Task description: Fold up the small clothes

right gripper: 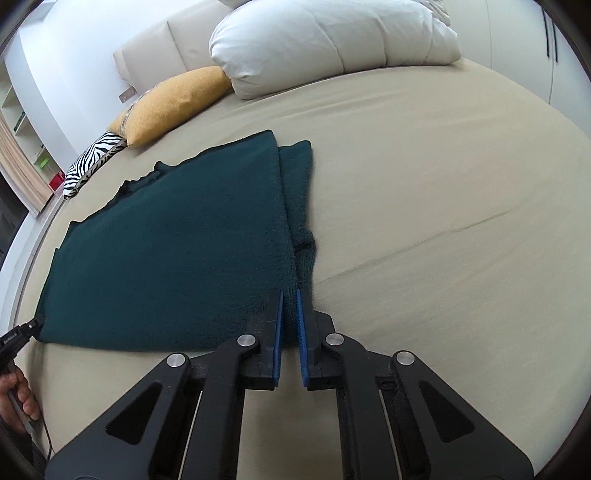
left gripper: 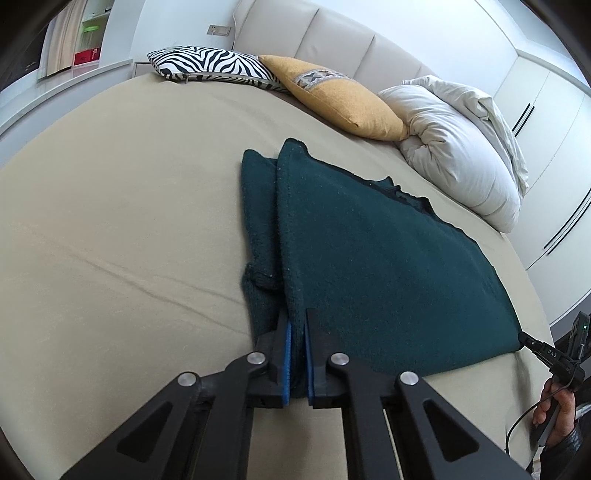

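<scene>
A dark green knitted garment (left gripper: pixel 388 266) lies flat on the beige bed sheet (left gripper: pixel 122 206), with a sleeve folded in along each side. My left gripper (left gripper: pixel 297 321) is shut on its near left corner. My right gripper (right gripper: pixel 290 293) is shut on the near right corner of the same garment (right gripper: pixel 173 251), which lies on the sheet (right gripper: pixel 443 206). Each gripper's tip shows at the far corner in the other view: the right gripper (left gripper: pixel 526 338) and the left gripper (right gripper: pixel 35 323).
A zebra-print pillow (left gripper: pixel 210 66), a mustard cushion (left gripper: pixel 340 99) and a rolled white duvet (left gripper: pixel 458 147) lie along the padded headboard (left gripper: pixel 332 33). White wardrobes (left gripper: pixel 546 122) stand to the right. The person's hand (left gripper: pixel 554 410) holds the other gripper's handle.
</scene>
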The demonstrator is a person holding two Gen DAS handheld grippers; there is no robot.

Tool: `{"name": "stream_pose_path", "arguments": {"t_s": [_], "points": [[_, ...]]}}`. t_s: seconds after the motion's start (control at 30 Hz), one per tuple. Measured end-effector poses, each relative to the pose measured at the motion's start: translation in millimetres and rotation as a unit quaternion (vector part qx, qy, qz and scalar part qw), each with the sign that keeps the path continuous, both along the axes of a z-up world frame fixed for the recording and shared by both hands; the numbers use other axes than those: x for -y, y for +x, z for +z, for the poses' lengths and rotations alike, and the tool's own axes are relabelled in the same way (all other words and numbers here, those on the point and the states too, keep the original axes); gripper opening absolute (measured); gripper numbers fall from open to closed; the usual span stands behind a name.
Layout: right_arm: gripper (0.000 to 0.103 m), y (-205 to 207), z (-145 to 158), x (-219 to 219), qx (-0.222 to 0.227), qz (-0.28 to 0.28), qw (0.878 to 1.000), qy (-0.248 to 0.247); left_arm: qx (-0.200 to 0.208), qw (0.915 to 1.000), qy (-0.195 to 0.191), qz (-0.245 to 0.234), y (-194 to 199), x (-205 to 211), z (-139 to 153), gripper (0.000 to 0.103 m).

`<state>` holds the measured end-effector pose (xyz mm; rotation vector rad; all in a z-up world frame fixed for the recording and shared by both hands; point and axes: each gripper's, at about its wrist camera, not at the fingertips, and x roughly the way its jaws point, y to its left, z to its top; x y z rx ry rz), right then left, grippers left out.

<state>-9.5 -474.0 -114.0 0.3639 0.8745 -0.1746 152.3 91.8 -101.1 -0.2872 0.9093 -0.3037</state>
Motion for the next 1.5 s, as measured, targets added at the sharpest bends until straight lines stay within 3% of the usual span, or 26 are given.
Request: {"name": "stream_pose_path", "arguments": {"t_s": [1.0, 1.23, 1.3, 1.37, 1.43, 1.5], "points": [[0.005, -11.7, -17.2, 8.2, -0.030, -0.009, 0.999, 0.035, -0.017, 0.9998, -0.011, 0.003, -21.4, -14.6, -12.9, 0.006], [0.008, -11.7, -17.3, 14.2, -0.018, -0.008, 0.999, 0.051, -0.029, 0.9994, -0.019, -0.003, -19.9, -14.9, -11.2, 0.009], [0.009, -12.7, -16.0, 15.1, -0.015, -0.009, 0.998, 0.054, -0.030, 0.9993, -0.020, 0.001, -22.1, -16.5, -6.5, 0.013], [0.010, -14.0, -12.4, 14.3, -0.020, -0.009, 0.998, 0.054, -0.028, 0.9994, -0.013, 0.014, -23.7, -19.7, 2.0, 0.029], [0.010, -16.6, -7.0, 14.1, -0.022, -0.009, 0.998, 0.052, -0.014, 0.9995, -0.012, 0.026, -23.7, -22.9, 13.6, 0.037], [0.010, -18.1, 1.1, 13.8, -0.025, -0.013, 0.999, 0.041, 0.006, 0.9991, -0.006, 0.041, -19.3, -22.1, 28.2, 0.040]]}}
